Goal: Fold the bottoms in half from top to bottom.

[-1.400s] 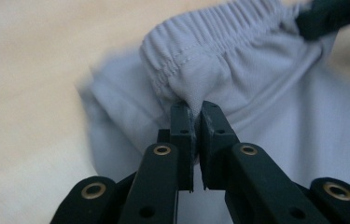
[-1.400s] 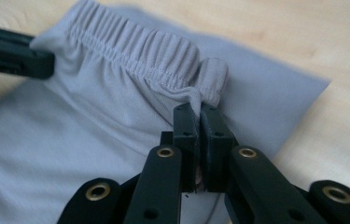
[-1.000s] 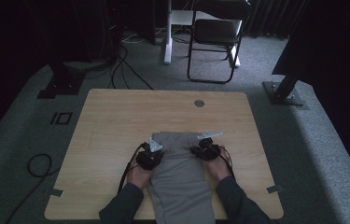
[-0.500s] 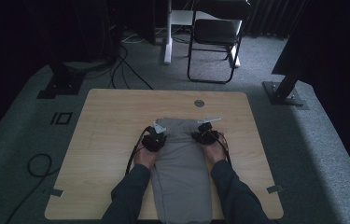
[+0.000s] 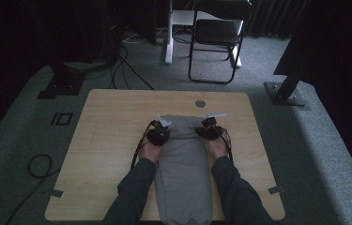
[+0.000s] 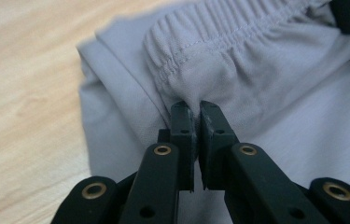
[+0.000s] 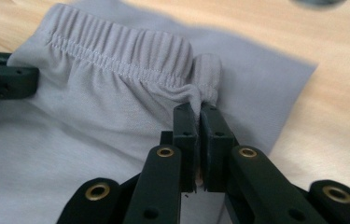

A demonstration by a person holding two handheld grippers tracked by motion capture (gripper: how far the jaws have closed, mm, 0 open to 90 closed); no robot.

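Now both grippers are pinching the grey shorts (image 5: 183, 164) at the waistband, one at each end. Seen from the high view, the shorts lie lengthwise down the middle of the table (image 5: 112, 140), waistband toward the top of the frame and the far hem running off the bottom edge between the person's forearms. The left gripper (image 5: 158, 135) sits at the waistband's left end and the right gripper (image 5: 210, 130) at its right end, both just below the centre of the frame. In the left gripper view, the jaws are pressed together on a tuck of cloth just under the gathered elastic (image 6: 219, 42), which runs across the upper right of the frame; bare wood fills the left side. In the right gripper view, the jaws are likewise closed on a bunched bit of fabric at the band's end, near the middle of the frame, with the stitched elastic (image 7: 116, 49) stretching toward the upper left and flat grey cloth spreading below it. The work looks to be at the spreading or folding stage: the waistband is gripped at both corners and the cloth lies mostly smooth. Next probably comes either laying the band down flat or lifting it to fold back over the legs; either way both hands should move together, level, so the fabric stays taut and does not twist.
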